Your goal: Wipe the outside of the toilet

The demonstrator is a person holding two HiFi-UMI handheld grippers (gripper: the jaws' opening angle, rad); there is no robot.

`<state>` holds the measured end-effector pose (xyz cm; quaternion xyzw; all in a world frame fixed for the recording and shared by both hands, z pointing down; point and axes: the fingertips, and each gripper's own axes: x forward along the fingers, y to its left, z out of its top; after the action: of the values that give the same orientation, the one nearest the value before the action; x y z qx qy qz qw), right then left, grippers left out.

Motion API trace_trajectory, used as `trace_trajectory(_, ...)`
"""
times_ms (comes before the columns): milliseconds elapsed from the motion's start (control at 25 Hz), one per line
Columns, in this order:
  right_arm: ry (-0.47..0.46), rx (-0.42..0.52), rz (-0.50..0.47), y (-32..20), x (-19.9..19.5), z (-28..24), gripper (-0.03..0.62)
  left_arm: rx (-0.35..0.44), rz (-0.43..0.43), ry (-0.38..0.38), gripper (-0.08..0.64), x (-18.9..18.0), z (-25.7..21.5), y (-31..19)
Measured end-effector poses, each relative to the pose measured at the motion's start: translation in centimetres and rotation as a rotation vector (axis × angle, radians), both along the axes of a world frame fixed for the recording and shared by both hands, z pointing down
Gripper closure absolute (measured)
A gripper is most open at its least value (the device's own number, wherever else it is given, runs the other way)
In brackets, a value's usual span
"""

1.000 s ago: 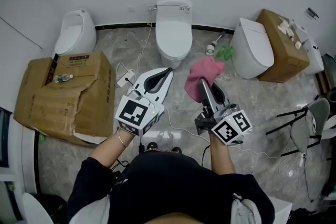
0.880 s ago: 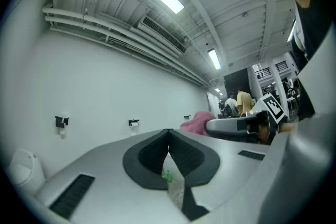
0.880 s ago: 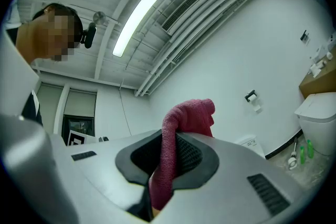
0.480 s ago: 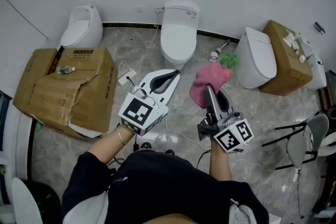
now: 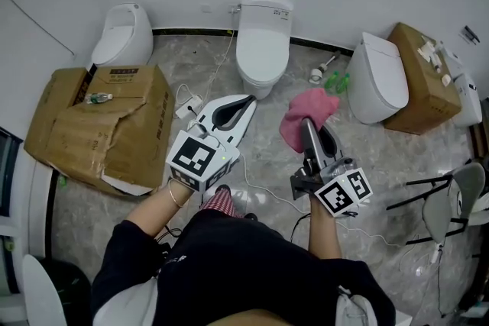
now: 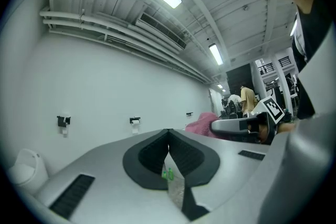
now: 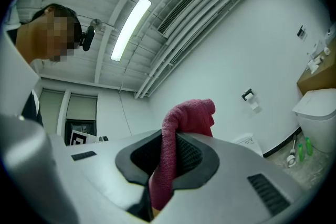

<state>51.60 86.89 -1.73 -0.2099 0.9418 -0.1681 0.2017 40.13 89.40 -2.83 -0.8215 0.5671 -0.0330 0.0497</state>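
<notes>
The white toilet (image 5: pixel 263 42) stands against the far wall, lid down, in the middle of the head view. My right gripper (image 5: pixel 304 123) is shut on a pink cloth (image 5: pixel 303 109) and hangs above the floor, short of the toilet's right front. In the right gripper view the cloth (image 7: pixel 185 114) bulges up out of the closed jaws of the right gripper (image 7: pixel 169 138). My left gripper (image 5: pixel 250 99) points at the toilet's front from the left. It is shut, and the left gripper (image 6: pixel 168 132) has nothing between its pads.
A second toilet (image 5: pixel 380 78) stands to the right and a smaller white fixture (image 5: pixel 121 37) to the left. A torn cardboard box (image 5: pixel 99 122) lies left, another box (image 5: pixel 422 76) far right. Green bottles (image 5: pixel 337 81) and a white cable (image 5: pixel 189 104) lie on the marble floor.
The head view has drifted, so the toilets sit slightly lower and more to the right. Both grippers keep their pose and hold. A plaid shoe has come into view under the left gripper.
</notes>
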Motion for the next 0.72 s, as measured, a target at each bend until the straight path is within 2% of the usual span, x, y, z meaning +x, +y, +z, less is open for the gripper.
trace_trajectory(280, 0.03, 0.0, 0.056, -2.9, -1.3, 0.5, 0.537, 0.024, 0.033, 0.017, 0.551, -2.5, 0.1, -3.7)
trace_trajectory(440, 0.03, 0.009, 0.095, -5.5, -2.3, 0.0, 0.537, 0.054, 0.084, 0.038, 0.551, -3.1, -0.7, -7.1)
trace_trajectory(720, 0.053, 0.009, 0.111, -10.4, -4.5, -0.6, 0.537, 0.032, 0.125, 0.045, 0.551, -5.0, -0.4, -12.9)
